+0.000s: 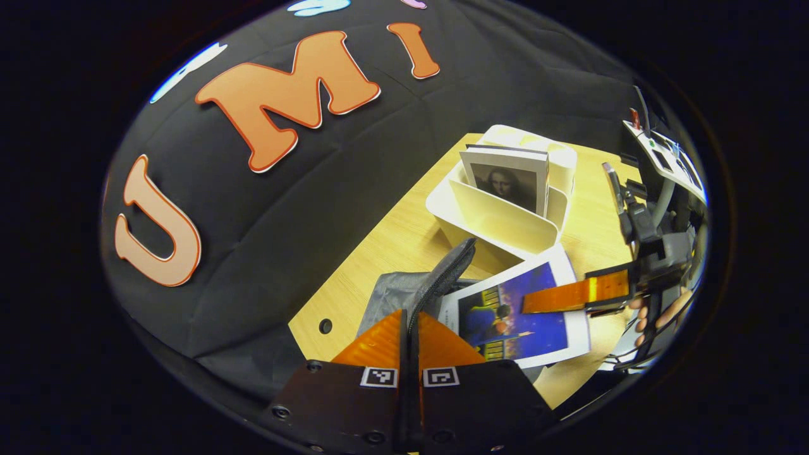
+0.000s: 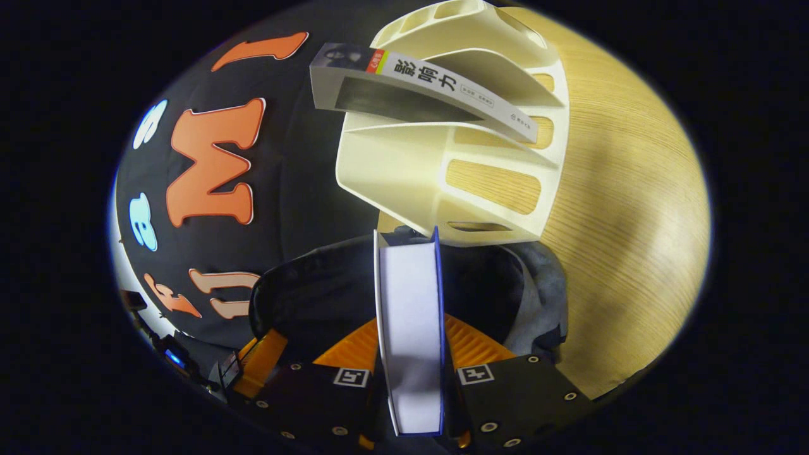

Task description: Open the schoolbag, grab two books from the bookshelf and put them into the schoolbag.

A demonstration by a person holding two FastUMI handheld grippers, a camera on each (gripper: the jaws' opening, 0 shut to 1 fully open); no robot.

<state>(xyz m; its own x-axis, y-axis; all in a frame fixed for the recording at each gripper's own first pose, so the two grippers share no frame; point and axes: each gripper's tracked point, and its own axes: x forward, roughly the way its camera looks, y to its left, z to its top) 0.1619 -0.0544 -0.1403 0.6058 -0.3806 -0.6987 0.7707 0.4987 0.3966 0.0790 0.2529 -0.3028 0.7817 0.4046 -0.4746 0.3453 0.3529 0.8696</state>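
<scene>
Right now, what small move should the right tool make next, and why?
Probably lower the blue-covered book into the schoolbag. The right tool grips it edge-up above the dark opening, and the left tool pinches the bag's edge, seemingly holding it open.

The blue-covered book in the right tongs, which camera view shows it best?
The left gripper view: there the blue-covered book shows its whole front cover, pinched at its edge by the right tongs over the schoolbag. The right gripper view gives the book edge-on, just its page block between the fingers.
</scene>
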